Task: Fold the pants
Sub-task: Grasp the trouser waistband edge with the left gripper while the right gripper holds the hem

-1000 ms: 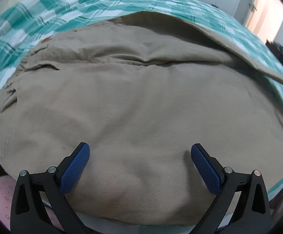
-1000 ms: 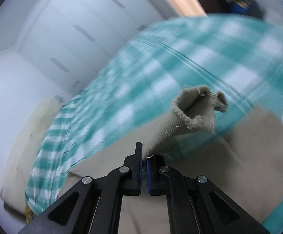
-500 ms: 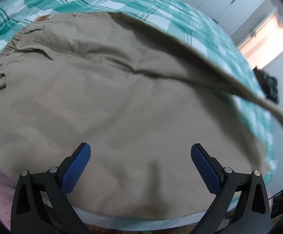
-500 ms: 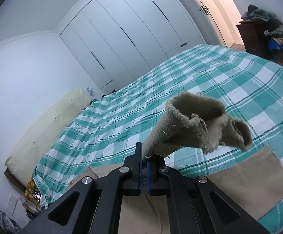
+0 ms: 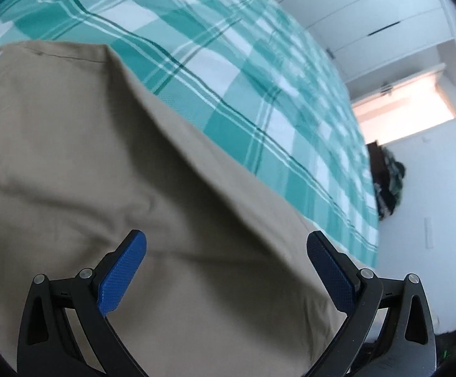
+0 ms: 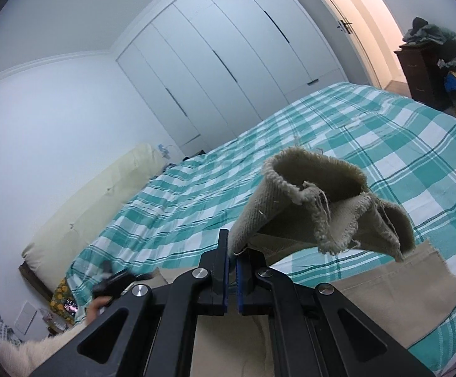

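Observation:
Khaki pants (image 5: 108,169) lie spread on a teal and white checked bed (image 5: 228,72). My left gripper (image 5: 226,267) is open and empty, hovering just above the pants fabric. In the right wrist view my right gripper (image 6: 231,257) is shut on the frayed hem of a pant leg (image 6: 319,207), holding it lifted above the bed. The other pant leg (image 6: 394,295) lies flat on the bed below it. The left gripper also shows at the lower left of the right wrist view (image 6: 111,282), blurred.
White wardrobe doors (image 6: 228,62) stand behind the bed. A cream headboard or cushion (image 6: 86,207) runs along the left side. A dark dresser piled with clothes (image 6: 432,62) stands at the right by a lit doorway (image 5: 407,103).
My left gripper has swung right and tilted, so the pants waist has slid out to the left. My right gripper has kept hold of the hem, with the bed seen lower and steadier.

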Demonstrator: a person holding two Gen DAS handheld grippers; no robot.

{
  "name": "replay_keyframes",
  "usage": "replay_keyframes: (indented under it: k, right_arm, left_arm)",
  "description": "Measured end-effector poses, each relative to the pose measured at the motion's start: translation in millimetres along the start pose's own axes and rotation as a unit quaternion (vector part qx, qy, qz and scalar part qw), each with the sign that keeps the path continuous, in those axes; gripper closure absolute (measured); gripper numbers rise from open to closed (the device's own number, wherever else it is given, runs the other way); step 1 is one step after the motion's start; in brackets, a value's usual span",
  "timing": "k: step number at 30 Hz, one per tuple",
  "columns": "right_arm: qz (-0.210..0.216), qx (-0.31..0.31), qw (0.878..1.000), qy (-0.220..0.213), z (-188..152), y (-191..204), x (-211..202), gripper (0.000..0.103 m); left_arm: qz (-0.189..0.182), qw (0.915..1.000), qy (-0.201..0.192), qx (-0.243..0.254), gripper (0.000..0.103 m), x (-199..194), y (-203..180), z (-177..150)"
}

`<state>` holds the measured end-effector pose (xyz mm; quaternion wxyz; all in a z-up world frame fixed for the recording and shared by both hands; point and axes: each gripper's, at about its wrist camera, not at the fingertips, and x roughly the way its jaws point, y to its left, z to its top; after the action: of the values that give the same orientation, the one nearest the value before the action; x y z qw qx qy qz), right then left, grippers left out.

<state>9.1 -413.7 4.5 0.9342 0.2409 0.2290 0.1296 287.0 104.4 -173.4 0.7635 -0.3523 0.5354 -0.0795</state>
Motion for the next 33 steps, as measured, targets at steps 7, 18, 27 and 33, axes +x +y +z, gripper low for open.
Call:
replay_keyframes:
  k: [7,18,27,33]
  right_arm:
    - [-0.005,-0.01,1.0,0.02,17.5,-24.0,-9.6,0.1]
    - [0.001,-0.033,0.996,0.087,62.6,-77.8,11.5,0.1]
    - [-0.169,0.099,0.94,0.281,-75.1,-208.7,51.0,0.1]
    - [-0.168,0.074,0.949,0.256,-55.7,-201.8,36.4,0.1]
  left_arm:
    - [-0.02,0.999,-0.001,-0.041,0.101,3.1,-0.7,13.1]
    - [0.007,0.9919,-0.095,0.084,0.097,-105.5,-11.7,-153.4]
    - [0.07,0.995,-0.002,0.072,0.098,-27.4,10.9,-197.2]
    - [0.062,0.9945,-0.013,0.084,0.098,-35.6,-1.8,-201.5]
